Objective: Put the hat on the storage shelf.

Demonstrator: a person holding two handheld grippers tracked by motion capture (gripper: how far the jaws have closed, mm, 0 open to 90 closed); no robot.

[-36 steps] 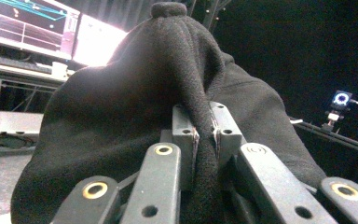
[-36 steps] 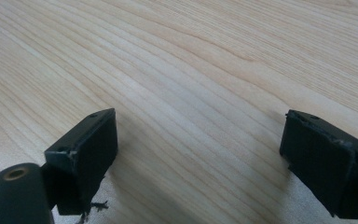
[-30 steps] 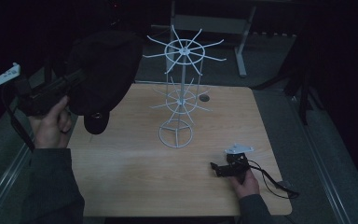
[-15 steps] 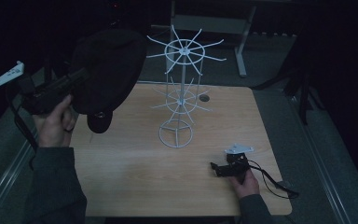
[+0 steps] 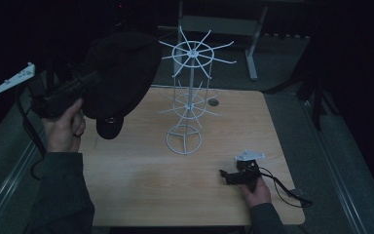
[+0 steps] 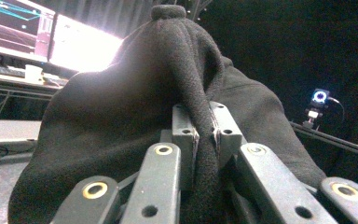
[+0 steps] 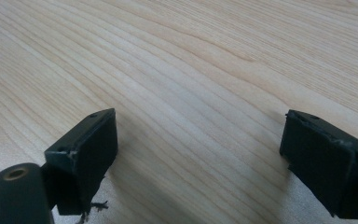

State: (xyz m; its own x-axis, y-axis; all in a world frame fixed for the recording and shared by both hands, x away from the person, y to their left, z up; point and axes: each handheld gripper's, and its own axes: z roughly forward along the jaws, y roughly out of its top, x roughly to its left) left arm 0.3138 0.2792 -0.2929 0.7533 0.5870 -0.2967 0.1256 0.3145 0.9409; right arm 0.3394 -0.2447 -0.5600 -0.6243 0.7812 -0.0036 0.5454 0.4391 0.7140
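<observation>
The left gripper (image 5: 85, 83) is clamped on a fold of a black fleece cap (image 5: 121, 73), held up in the air off the left edge of the pale wooden table (image 5: 141, 180), just beside the top ring of the white wire display stand (image 5: 187, 97). In the left gripper view the fabric (image 6: 168, 93) is pinched between the two jaws and drapes away over them. My guess is the cap is meant for one of the stand's prongs, so the next move needs a careful swing across and down. The right gripper (image 5: 241, 174) rests on the table near the right front, jaws wide apart, empty
</observation>
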